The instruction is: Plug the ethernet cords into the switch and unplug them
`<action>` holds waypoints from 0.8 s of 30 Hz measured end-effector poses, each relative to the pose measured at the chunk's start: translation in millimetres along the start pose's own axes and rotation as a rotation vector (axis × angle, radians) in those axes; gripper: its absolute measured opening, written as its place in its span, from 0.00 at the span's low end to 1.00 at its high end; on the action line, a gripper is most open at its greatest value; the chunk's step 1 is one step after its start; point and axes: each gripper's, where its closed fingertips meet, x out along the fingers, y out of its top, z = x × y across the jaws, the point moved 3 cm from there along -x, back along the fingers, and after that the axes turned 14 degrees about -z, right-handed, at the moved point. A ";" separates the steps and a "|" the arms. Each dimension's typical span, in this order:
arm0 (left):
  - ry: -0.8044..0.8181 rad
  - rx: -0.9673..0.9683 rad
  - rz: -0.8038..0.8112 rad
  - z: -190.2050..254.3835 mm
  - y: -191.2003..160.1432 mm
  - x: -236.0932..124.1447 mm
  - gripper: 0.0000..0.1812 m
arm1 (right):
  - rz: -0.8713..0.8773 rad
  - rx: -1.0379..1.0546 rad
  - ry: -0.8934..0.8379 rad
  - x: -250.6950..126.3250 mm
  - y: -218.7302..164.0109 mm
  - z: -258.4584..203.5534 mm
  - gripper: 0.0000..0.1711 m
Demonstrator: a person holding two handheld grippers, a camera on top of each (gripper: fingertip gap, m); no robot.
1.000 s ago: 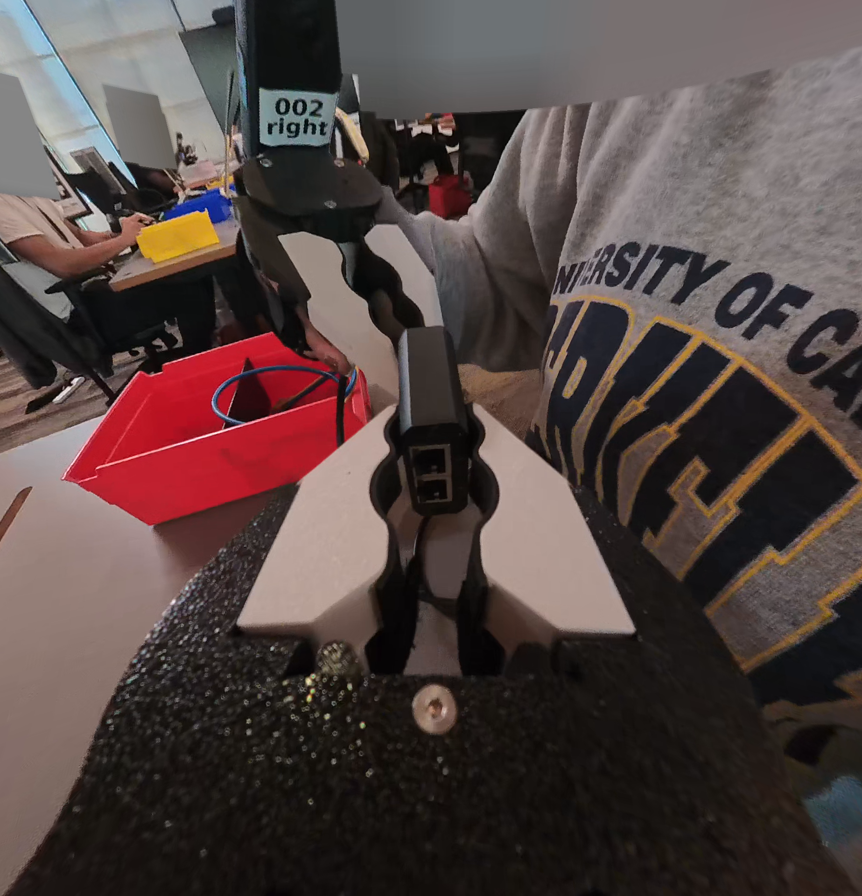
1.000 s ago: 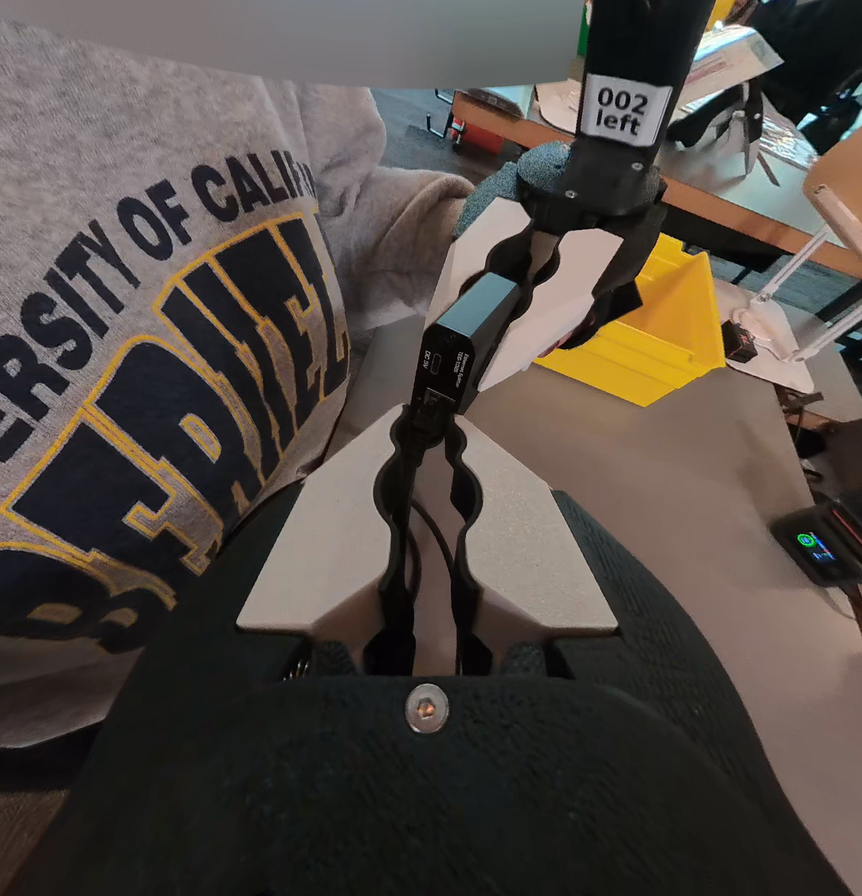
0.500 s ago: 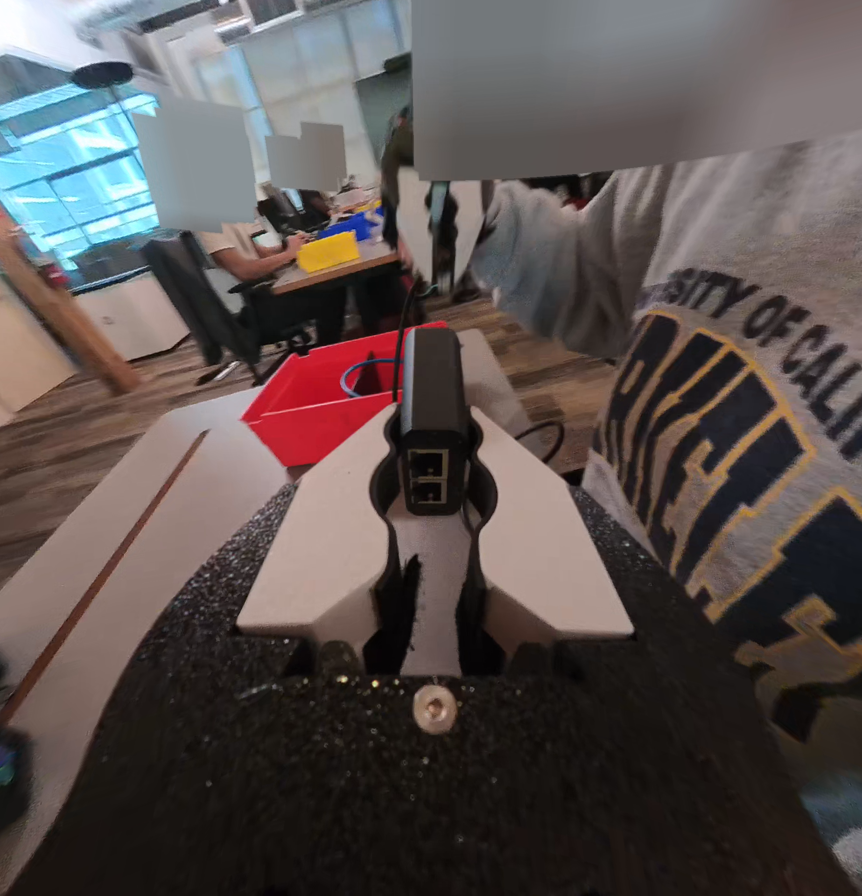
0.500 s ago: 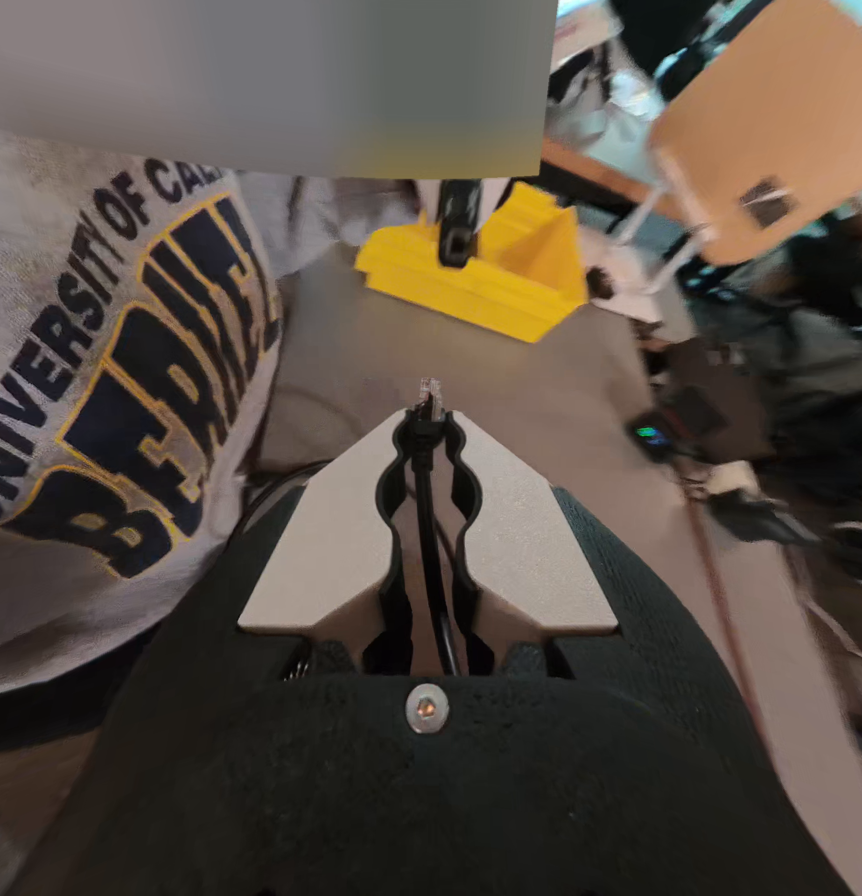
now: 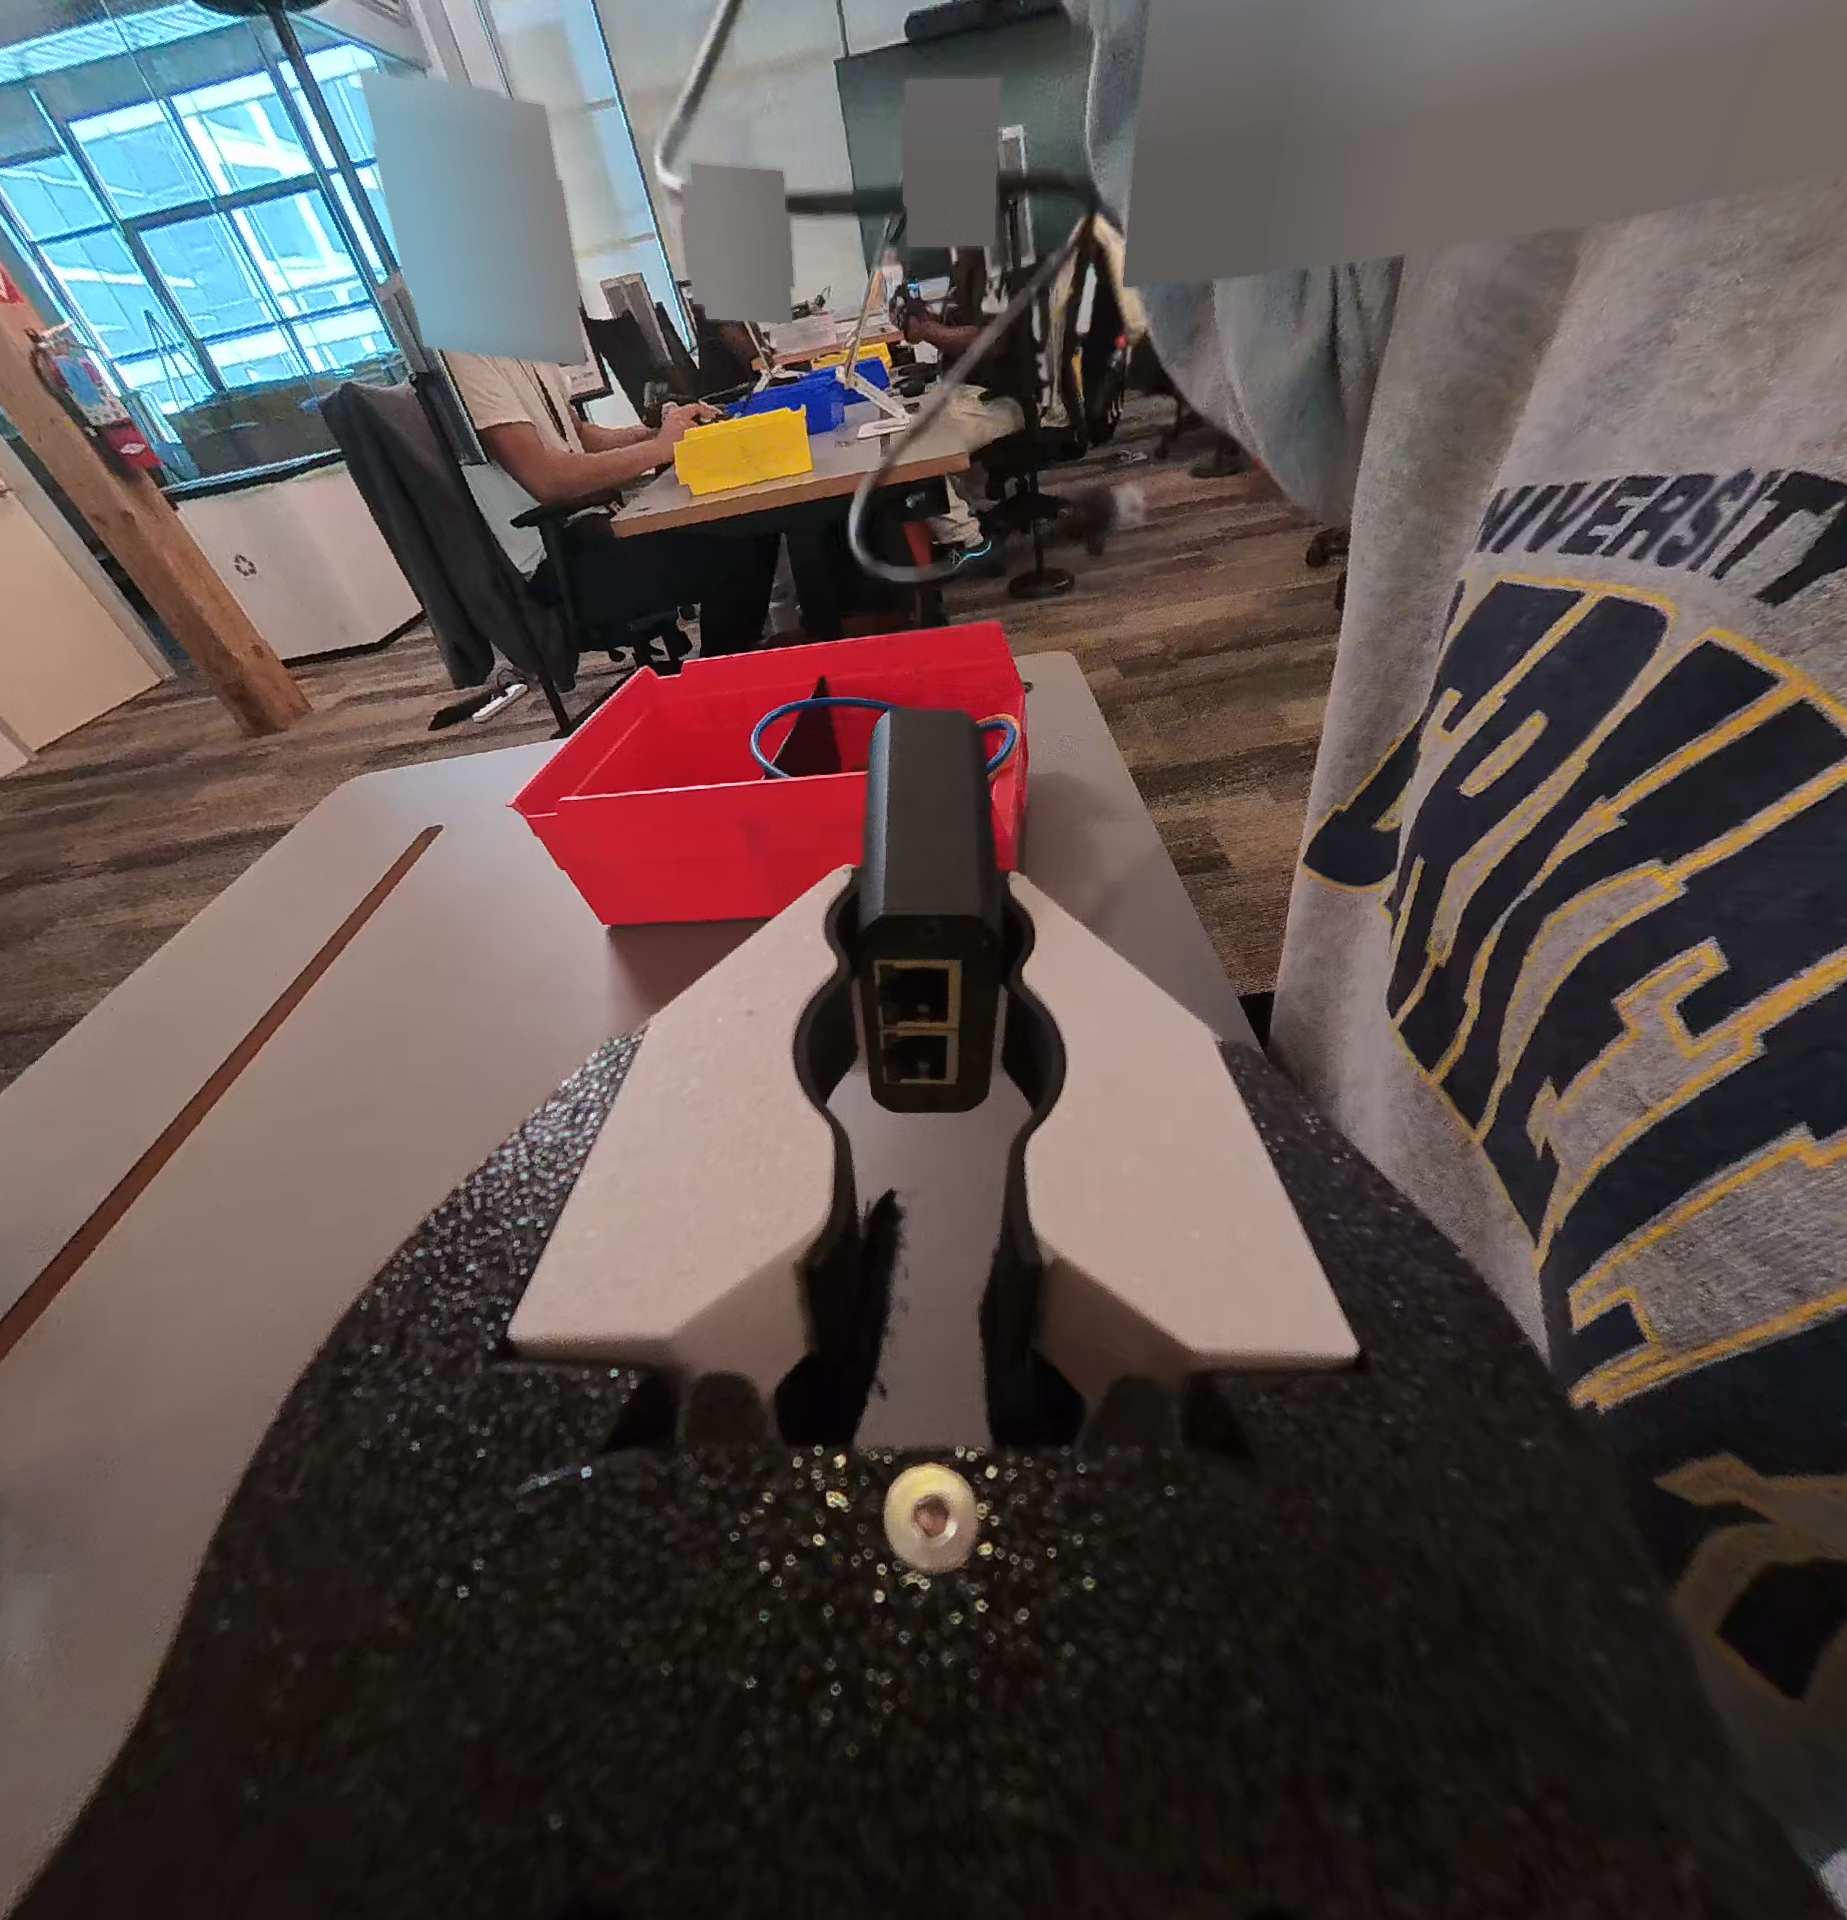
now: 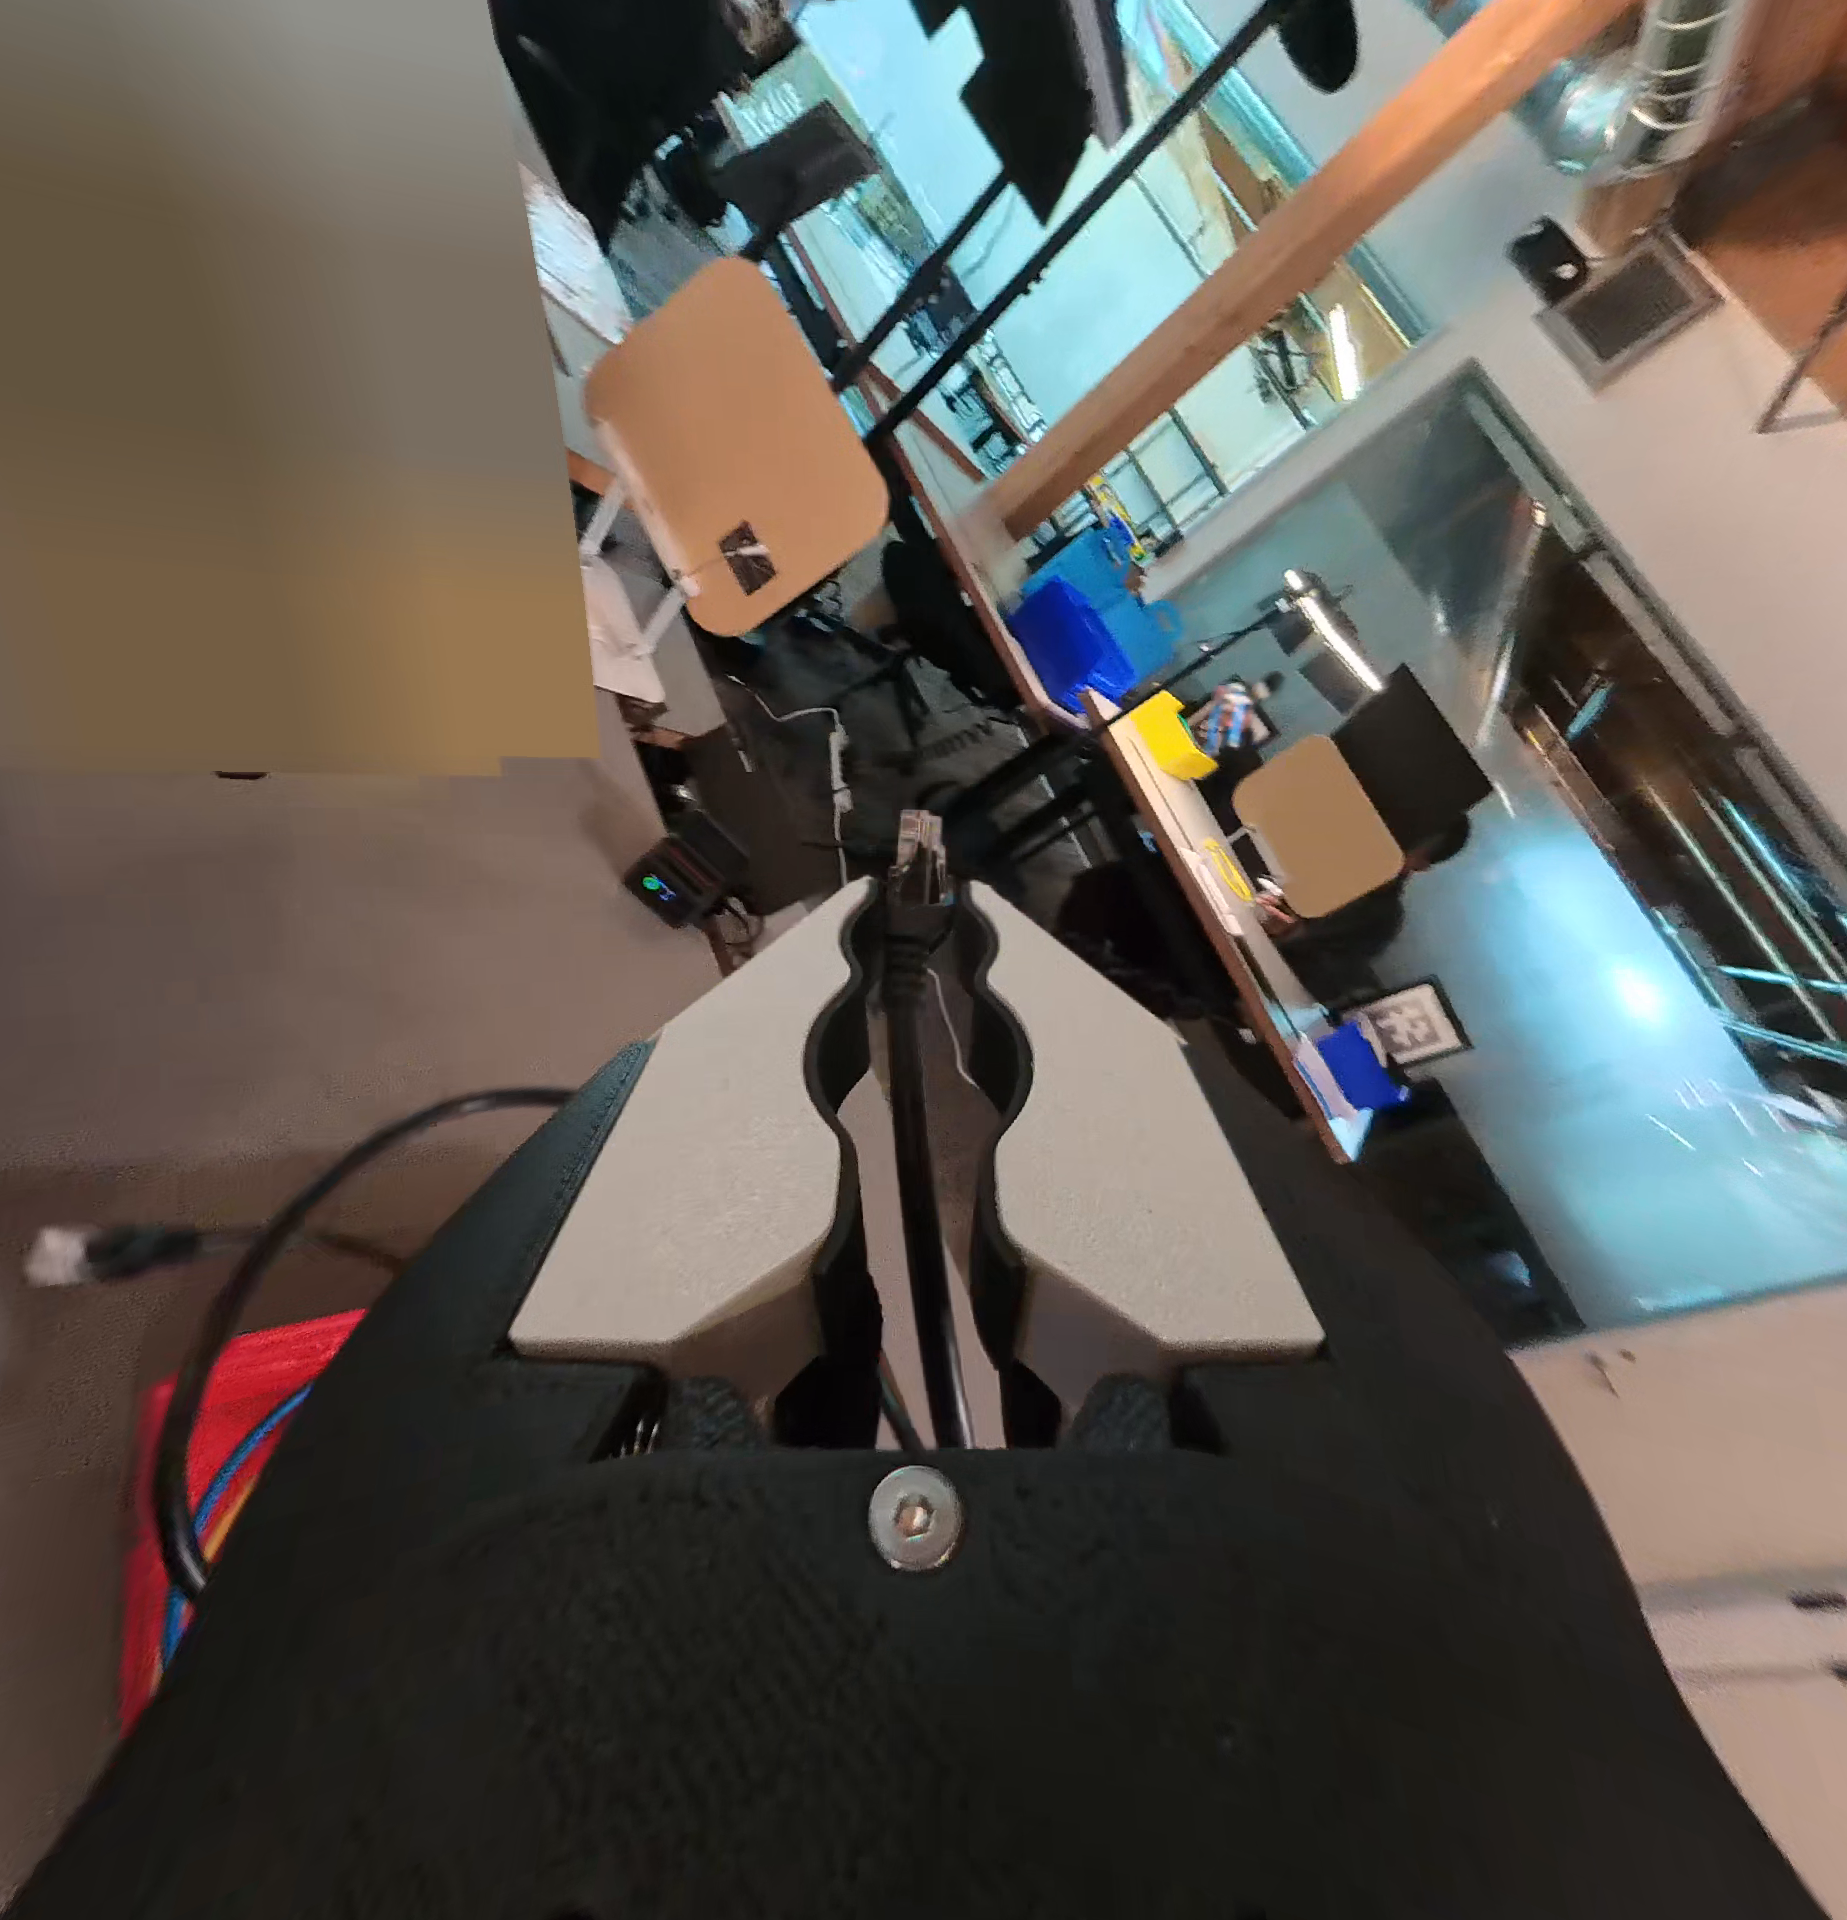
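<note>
My left gripper (image 5: 929, 914) is shut on a small black switch (image 5: 931, 883), held level above the table. Its two empty ports face the camera. My right gripper (image 6: 914, 894) is shut on a black ethernet cord (image 6: 924, 1143) just behind its clear plug (image 6: 919, 844), which sticks out past the fingertips into open air. The cord loops back to the left, and its other plug (image 6: 62, 1252) lies on the table. The right gripper is tilted and raised, away from the switch. A blue cord (image 5: 784, 727) lies coiled in the red bin (image 5: 732, 821).
The red bin stands on the brown table (image 5: 399, 997) just beyond the switch, and its corner shows in the right wrist view (image 6: 223, 1455). A person in a grey sweatshirt (image 5: 1625, 883) stands close on the right. Other desks, chairs and people are farther off. My hands' fingertips stand some 40 cm from each other.
The black cord's plug has come out of the switch. My right gripper has swung away and up with the cord, tilting its view. My left gripper has turned left with the switch.
</note>
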 end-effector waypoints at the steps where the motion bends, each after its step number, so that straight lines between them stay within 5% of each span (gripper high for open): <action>1: 0.001 0.000 -0.001 -0.3 0.1 1.1 0.11 | -0.012 0.010 -0.016 -3.5 -2.4 6.6 0.07; 8: -0.021 -0.011 -0.013 0.0 -3.4 14.3 0.11 | -0.116 0.123 -0.052 17.2 -83.3 6.0 0.07; 17: 0.025 -0.052 -0.067 -8.2 -19.9 38.1 0.11 | -0.170 0.197 -0.323 77.8 -194.2 -75.5 0.07; 24: 0.031 -0.089 -0.074 -11.9 -30.7 48.5 0.11 | -0.434 0.406 0.098 108.8 -259.0 -183.2 0.07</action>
